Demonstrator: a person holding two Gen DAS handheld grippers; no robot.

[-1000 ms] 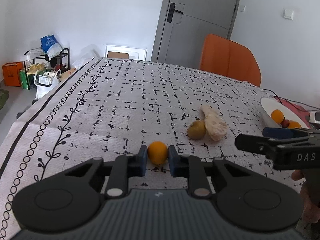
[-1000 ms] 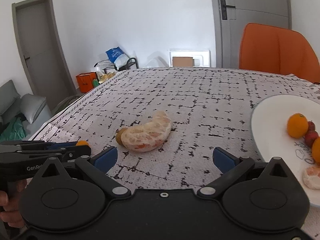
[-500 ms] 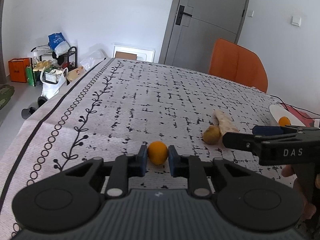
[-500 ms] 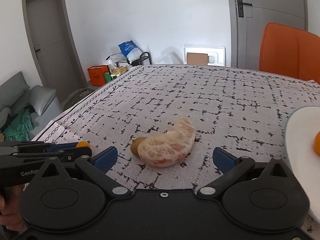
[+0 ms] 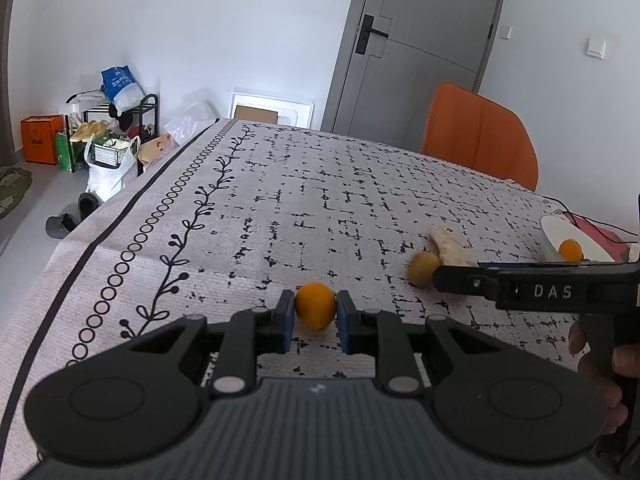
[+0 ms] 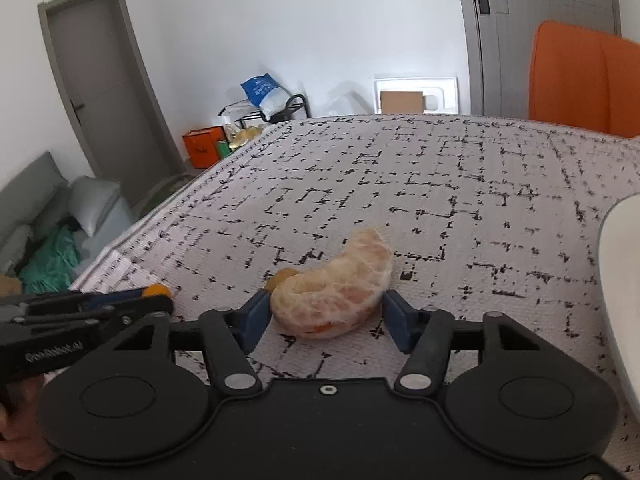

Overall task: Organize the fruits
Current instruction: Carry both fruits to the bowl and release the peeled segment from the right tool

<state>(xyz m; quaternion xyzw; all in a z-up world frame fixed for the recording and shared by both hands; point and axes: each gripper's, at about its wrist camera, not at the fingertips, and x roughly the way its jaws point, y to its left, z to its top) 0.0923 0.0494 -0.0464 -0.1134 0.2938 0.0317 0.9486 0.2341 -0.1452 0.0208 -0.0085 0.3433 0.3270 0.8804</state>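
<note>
Left gripper (image 5: 315, 316): a small orange fruit (image 5: 315, 305) is being clamped between the jaws, both blue pads touching its sides, fruit sitting at approx the 6 o'clock edge of the patterned surface (image 5: 280, 200) in the left wrist view.

Right gripper (image 6: 326, 322): the jaws are being held around a peeled citrus chunk (image 6: 334, 300), w/ the left pad touching its end and the right pad right at the other end. Whether it's being squeezed for real or just bracketed can't be told. The chunk is lying on the cloth near 6 o'clock in the right wrist view, and a brownish round fruit (image 6: 281, 276) is being half hidden behind it at its 10 o'clock, touching or nearly so.

From the left cam the same pair is being seen at approx 3 o'clock: brown fruit (image 5: 423, 269) w/ the peeled chunk (image 5: 450, 245) just behind, partly covered by the right gripper's arm. A white plate (image 5: 554, 232) is being shown further out at 3 o'clock, w/ another orange (image 5: 570, 250) on it. An orange chair (image 5: 480, 140) is being seen past the far edge at 1 o'clock.
</note>
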